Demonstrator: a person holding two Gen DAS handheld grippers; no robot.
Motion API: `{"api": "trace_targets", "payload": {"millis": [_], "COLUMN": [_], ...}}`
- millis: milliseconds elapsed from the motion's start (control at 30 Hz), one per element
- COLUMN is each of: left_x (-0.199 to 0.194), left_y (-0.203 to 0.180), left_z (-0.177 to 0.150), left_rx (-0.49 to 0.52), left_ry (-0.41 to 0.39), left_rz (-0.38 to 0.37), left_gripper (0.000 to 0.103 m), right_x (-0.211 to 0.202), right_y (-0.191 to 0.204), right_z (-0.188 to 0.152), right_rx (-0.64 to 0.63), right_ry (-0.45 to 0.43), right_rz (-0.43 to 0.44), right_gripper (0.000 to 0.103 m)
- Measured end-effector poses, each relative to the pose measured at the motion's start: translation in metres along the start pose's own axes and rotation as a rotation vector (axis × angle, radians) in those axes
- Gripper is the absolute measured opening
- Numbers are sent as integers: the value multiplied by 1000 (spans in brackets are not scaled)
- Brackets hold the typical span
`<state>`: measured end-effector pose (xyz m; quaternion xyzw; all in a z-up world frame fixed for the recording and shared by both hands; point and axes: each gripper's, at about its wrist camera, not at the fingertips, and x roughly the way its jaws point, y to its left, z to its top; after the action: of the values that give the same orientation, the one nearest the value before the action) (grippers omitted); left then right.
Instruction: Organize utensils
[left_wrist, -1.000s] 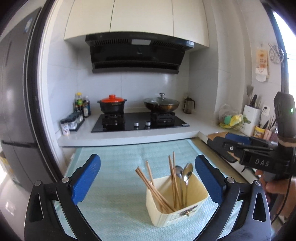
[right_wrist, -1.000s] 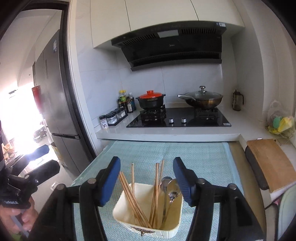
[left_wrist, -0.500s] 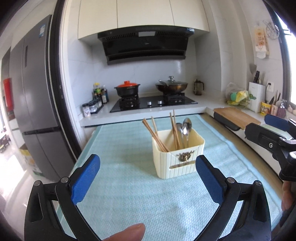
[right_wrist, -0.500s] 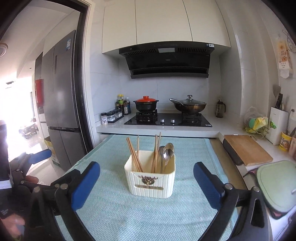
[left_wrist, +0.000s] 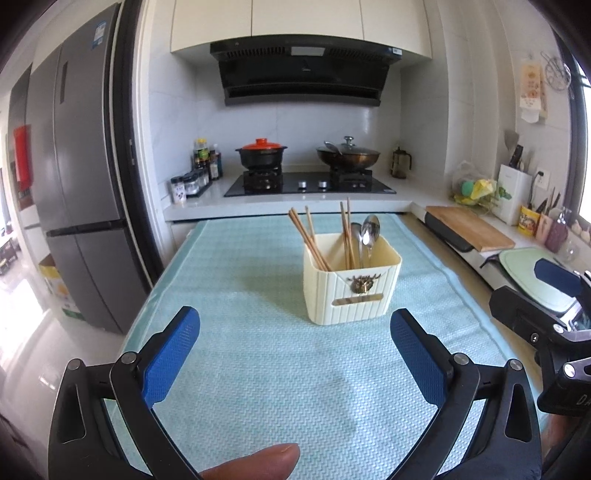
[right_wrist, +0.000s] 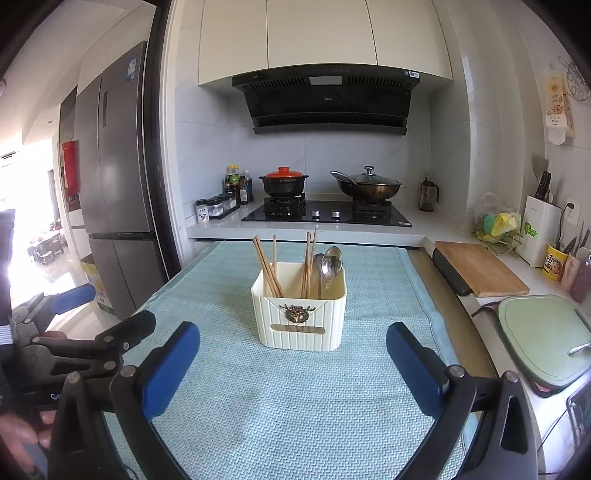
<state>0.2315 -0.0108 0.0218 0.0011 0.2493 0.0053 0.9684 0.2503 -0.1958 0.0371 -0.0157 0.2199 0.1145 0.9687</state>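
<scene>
Cream ribbed plastic utensil caddy (right_wrist: 299, 314) stands upright mid-way along the pale teal woven mat (right_wrist: 295, 406), holding brown wooden chopsticks (right_wrist: 267, 267) and two steel spoons (right_wrist: 330, 264); right gripper (right_wrist: 291, 363) and left gripper (left_wrist: 295, 356) both gape wide with nothing between the blue pads, well short of the caddy. Risk, as judged: the tall chopsticks lean loosely, so a jaw brushing them, or a push on the light caddy, could tip it or scatter its contents. Only the right wrist view shows the pale green cutting board (right_wrist: 541, 339); only the left shows a fingertip (left_wrist: 255, 461) at the bottom edge.
</scene>
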Motion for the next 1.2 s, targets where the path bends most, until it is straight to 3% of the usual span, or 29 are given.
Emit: {"api": "trace_targets", "payload": {"millis": [1200], "left_x": [-13], "left_y": [2], "left_z": [1], "left_rx": [-12], "left_ry": [5], "left_rz": [2], "left_gripper": [103], "right_x": [-13], "right_y": [17], "right_z": [0], "right_rx": [-43], "right_ry": [0], "right_rz": [-4], "right_gripper": [103]}}
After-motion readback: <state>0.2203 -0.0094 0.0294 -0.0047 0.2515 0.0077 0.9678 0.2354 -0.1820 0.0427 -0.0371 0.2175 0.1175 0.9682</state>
